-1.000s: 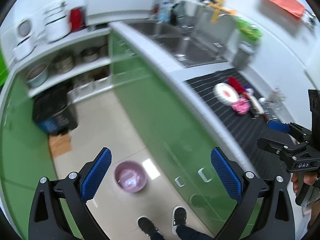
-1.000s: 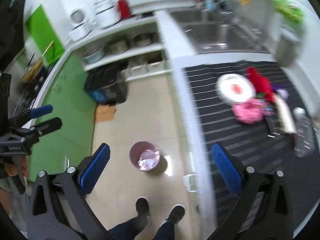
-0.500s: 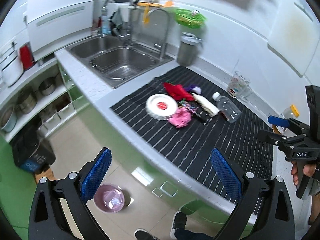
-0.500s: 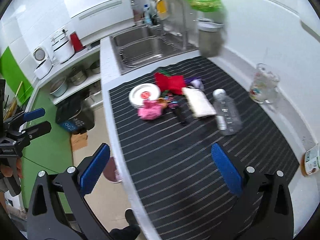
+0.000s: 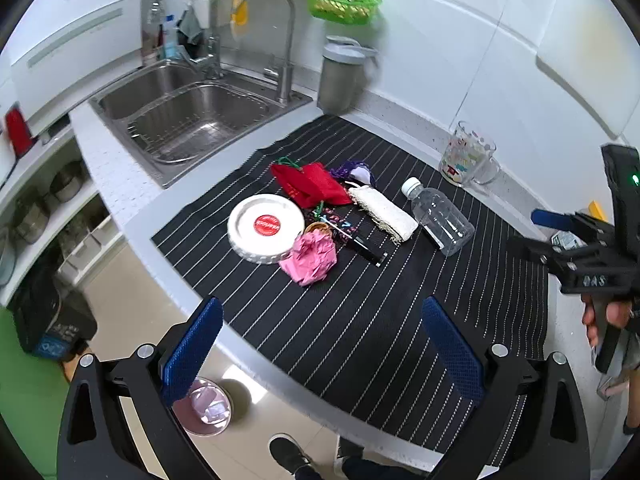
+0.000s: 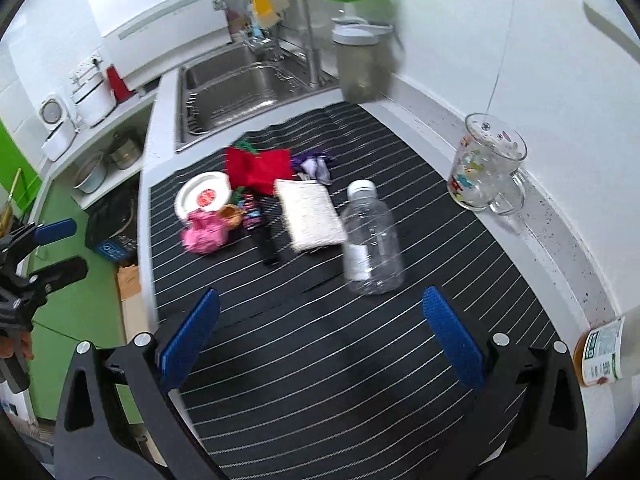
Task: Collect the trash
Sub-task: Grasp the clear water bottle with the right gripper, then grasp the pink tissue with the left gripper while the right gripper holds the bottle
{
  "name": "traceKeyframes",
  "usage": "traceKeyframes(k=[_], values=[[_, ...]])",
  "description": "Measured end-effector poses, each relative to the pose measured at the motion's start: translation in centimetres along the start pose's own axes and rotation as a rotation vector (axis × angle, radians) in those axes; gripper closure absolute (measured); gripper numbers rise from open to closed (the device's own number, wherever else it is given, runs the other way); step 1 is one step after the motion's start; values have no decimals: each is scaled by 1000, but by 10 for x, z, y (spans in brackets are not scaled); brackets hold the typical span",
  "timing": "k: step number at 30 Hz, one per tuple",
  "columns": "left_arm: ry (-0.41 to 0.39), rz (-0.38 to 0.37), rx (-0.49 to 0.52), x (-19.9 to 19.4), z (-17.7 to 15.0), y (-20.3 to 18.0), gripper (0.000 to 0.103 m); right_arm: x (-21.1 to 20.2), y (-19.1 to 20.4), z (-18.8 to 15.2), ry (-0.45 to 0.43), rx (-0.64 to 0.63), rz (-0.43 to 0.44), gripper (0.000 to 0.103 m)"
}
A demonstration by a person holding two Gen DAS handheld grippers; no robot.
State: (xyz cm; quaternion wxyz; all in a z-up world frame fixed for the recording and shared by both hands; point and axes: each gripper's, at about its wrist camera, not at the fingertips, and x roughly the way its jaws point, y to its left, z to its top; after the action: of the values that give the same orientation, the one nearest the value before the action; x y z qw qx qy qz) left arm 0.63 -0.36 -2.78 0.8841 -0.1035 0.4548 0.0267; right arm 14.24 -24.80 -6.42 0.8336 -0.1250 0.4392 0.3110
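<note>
Trash lies in a heap on the black striped mat [image 5: 360, 312]: a white round lid [image 5: 266, 228], crumpled pink paper [image 5: 311, 258], a red cloth [image 5: 310, 184], a whitish sponge pad [image 5: 384, 212], a purple scrap [image 5: 352, 171], a dark wrapper [image 5: 352, 234] and a clear plastic bottle [image 5: 438, 216] lying on its side. My left gripper [image 5: 320, 344] hovers open over the mat's front edge, nothing between its fingers. My right gripper [image 6: 320, 336] is open above the mat, just short of the bottle [image 6: 370, 238]. A pink bin [image 5: 208, 406] stands on the floor below the counter.
A double steel sink [image 5: 188, 108] with taps lies behind the mat. A grey lidded canister [image 5: 340, 76] and a printed glass mug [image 5: 466, 156] stand by the wall. A labelled jar [image 6: 600, 356] sits at the counter's right end. Shelves with pots [image 6: 100, 164] are on the left.
Both grippers swung up from the floor and cabinets to face the counter, then moved closer to the trash heap. Both stayed open and took hold of nothing.
</note>
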Motion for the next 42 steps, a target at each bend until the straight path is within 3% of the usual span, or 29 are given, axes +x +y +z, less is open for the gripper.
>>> traceKeyframes(k=[16, 22, 25, 34, 42], values=[[83, -23, -7, 71, 34, 11, 7, 121, -36, 37, 193, -27, 4, 4], [104, -27, -20, 86, 37, 15, 7, 146, -40, 37, 253, -36, -2, 22], [114, -24, -17, 91, 37, 15, 7, 147, -41, 37, 258, -37, -2, 45], [121, -14, -6, 95, 37, 12, 7, 102, -34, 37, 173, -22, 16, 45], [186, 27, -35, 126, 30, 16, 7, 63, -23, 33, 108, -9, 50, 45]])
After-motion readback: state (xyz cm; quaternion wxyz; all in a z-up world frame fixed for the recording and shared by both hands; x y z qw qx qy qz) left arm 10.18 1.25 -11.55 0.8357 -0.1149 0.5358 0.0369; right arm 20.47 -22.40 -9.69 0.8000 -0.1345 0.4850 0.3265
